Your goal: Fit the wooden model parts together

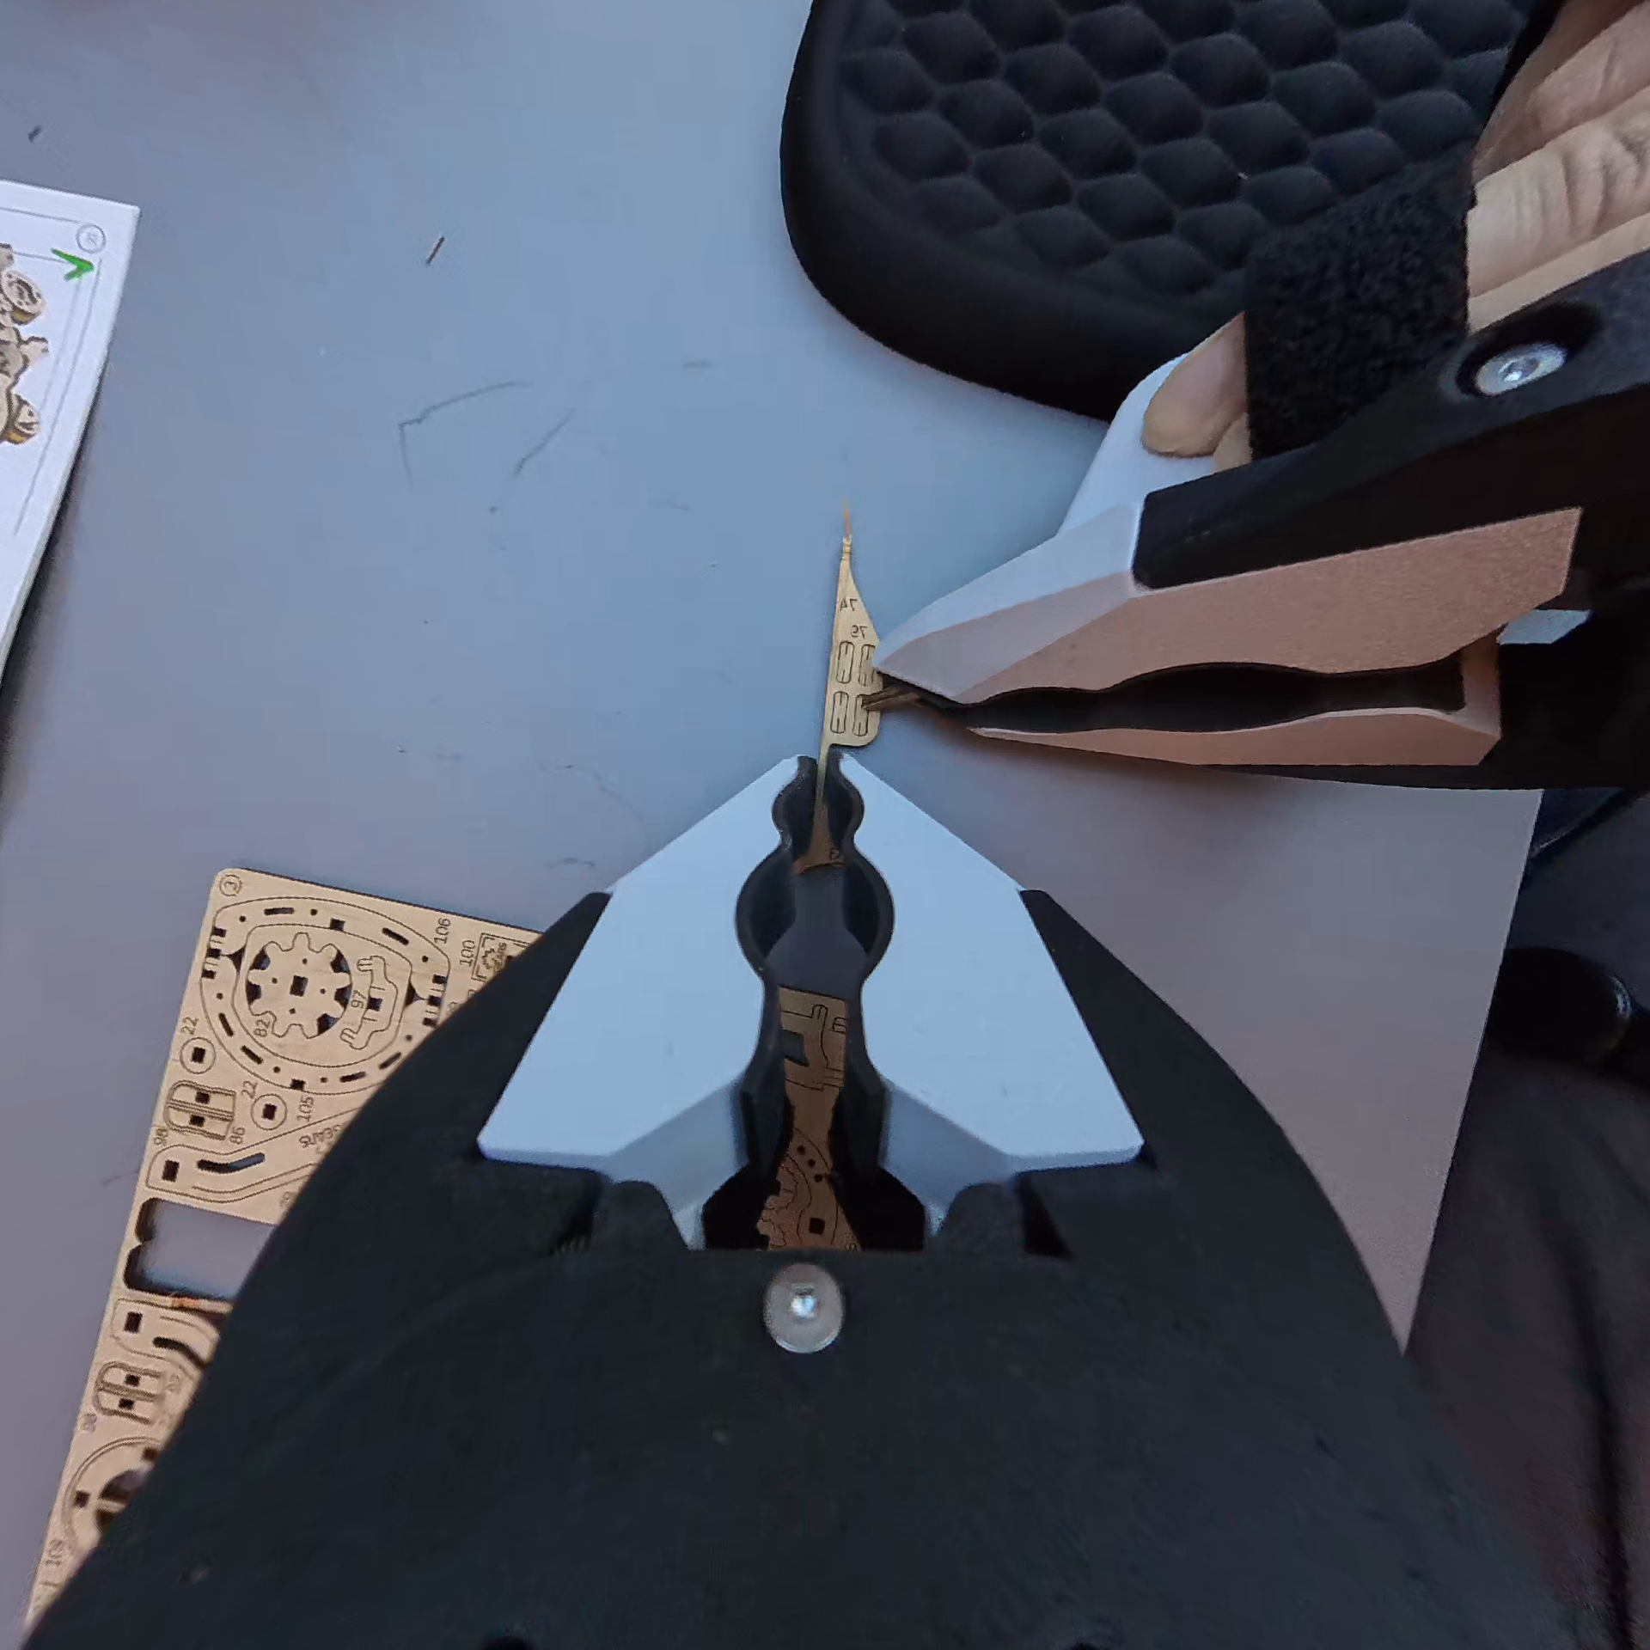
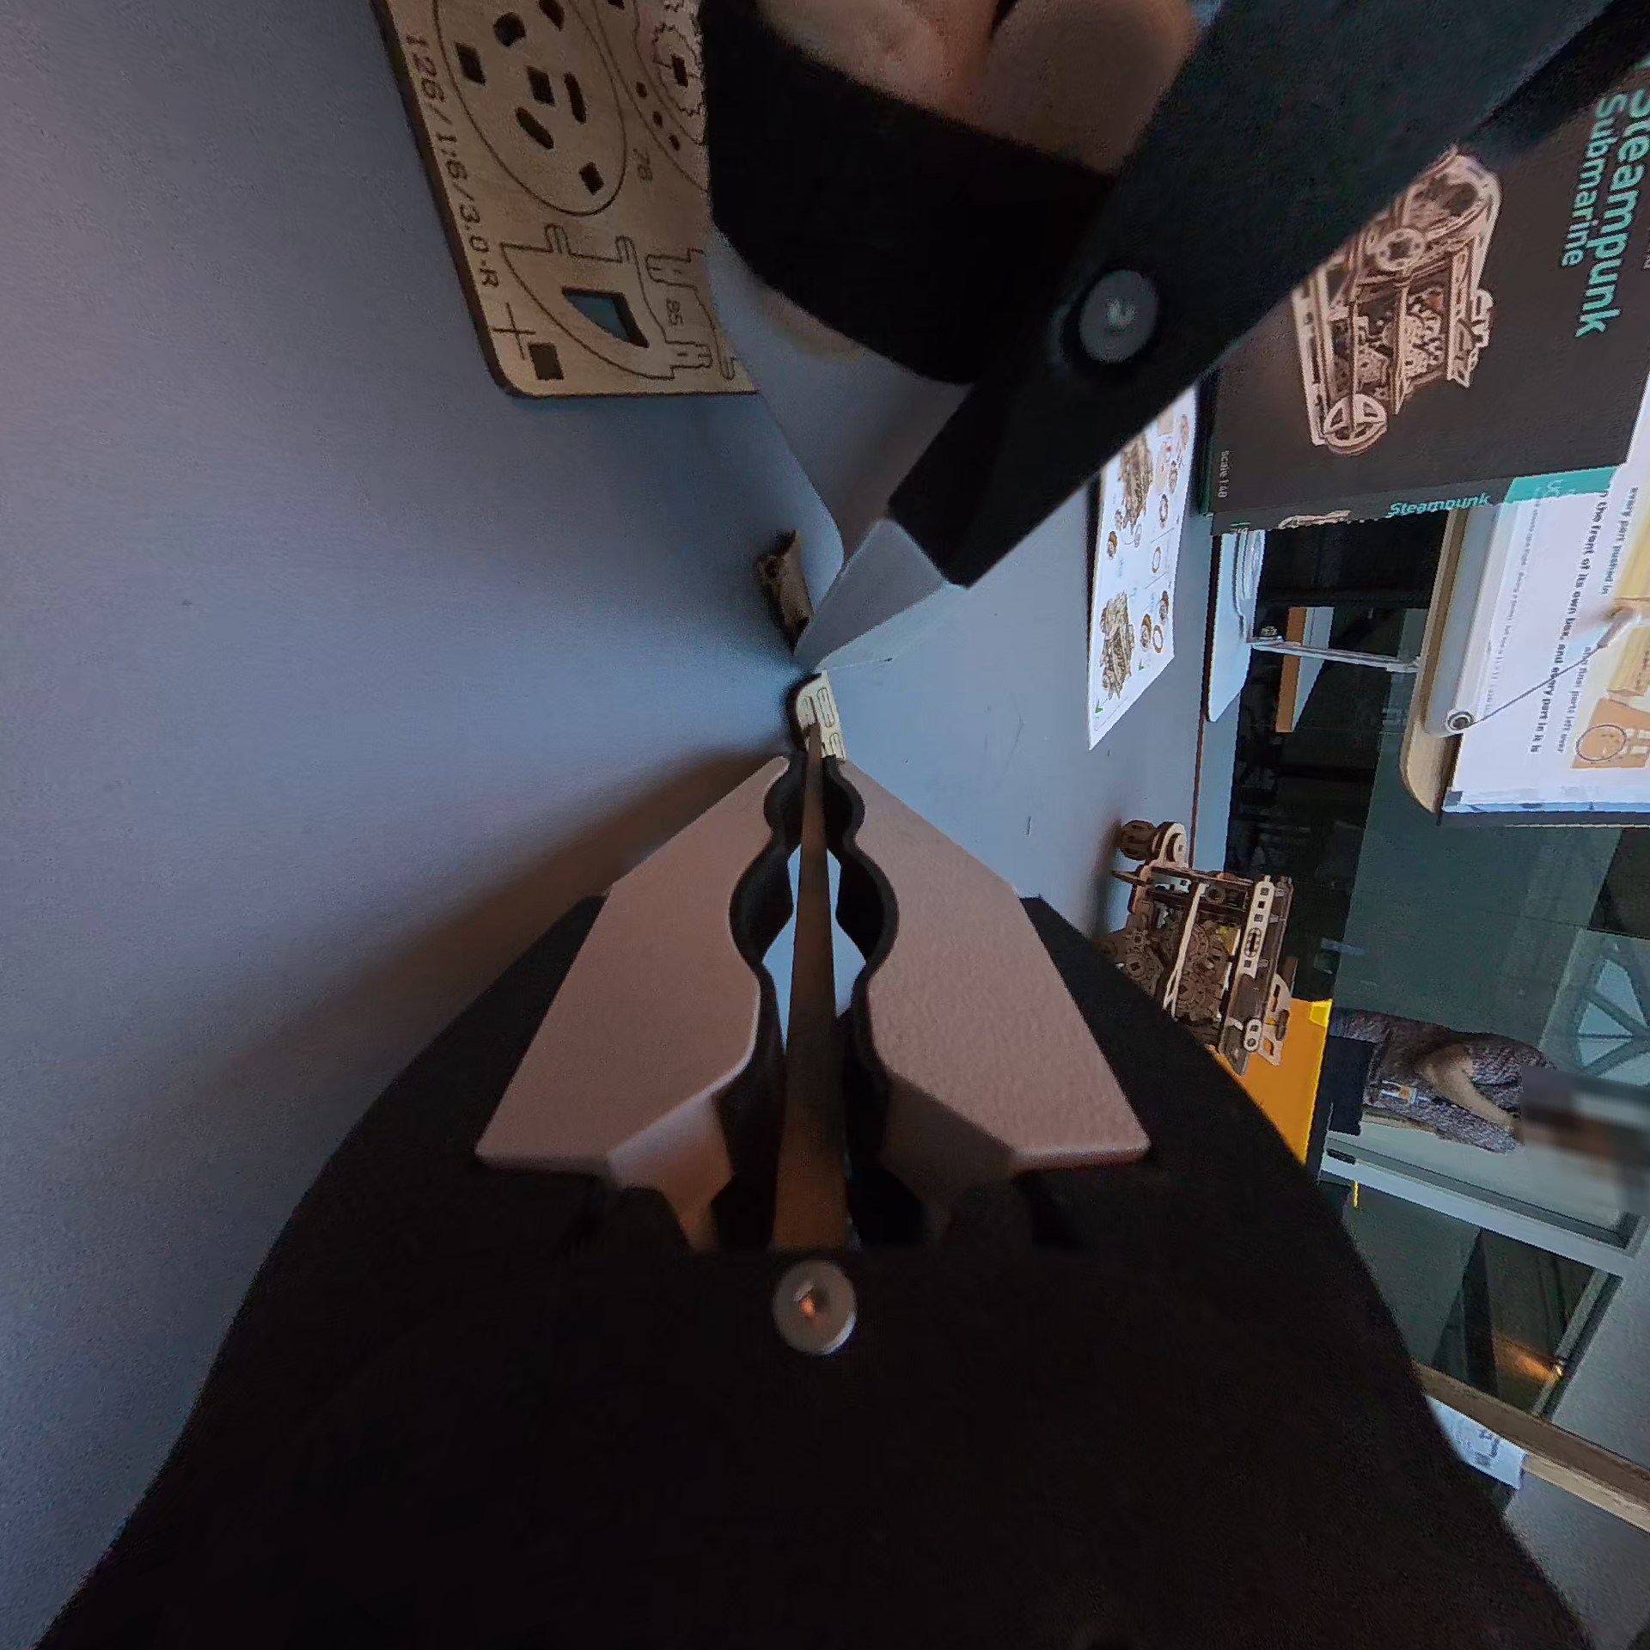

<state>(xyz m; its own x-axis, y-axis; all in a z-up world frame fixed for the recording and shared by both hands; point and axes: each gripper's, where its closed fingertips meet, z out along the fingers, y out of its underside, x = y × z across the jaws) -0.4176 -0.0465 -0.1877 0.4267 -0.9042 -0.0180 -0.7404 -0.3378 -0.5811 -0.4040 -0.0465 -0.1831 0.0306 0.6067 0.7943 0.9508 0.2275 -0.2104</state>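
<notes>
My left gripper [image 1: 820,766], with pale blue fingers, is shut on a thin wooden model piece [image 1: 853,665] and holds it edge-on above the grey table. The piece has small slots near its lower end. My right gripper [image 1: 902,695], with pink fingers, comes in from the right, shut on a thin dark stick [image 1: 879,699] whose tip touches a slot in the piece. In the right wrist view the stick [image 2: 811,982] runs between the right gripper's [image 2: 814,770] shut fingers to the pale piece [image 2: 820,714]. The left gripper's [image 2: 814,656] tip sits just above it.
A laser-cut wooden parts sheet [image 1: 268,1071] lies under my left gripper, and another [image 2: 571,196] lies farther off. An instruction leaflet [image 1: 45,357] is at the left, a black honeycomb cushion [image 1: 1116,179] at the back. A dark kit box [image 2: 1429,268] and an assembled wooden model [image 2: 1205,955] stand near the table edge.
</notes>
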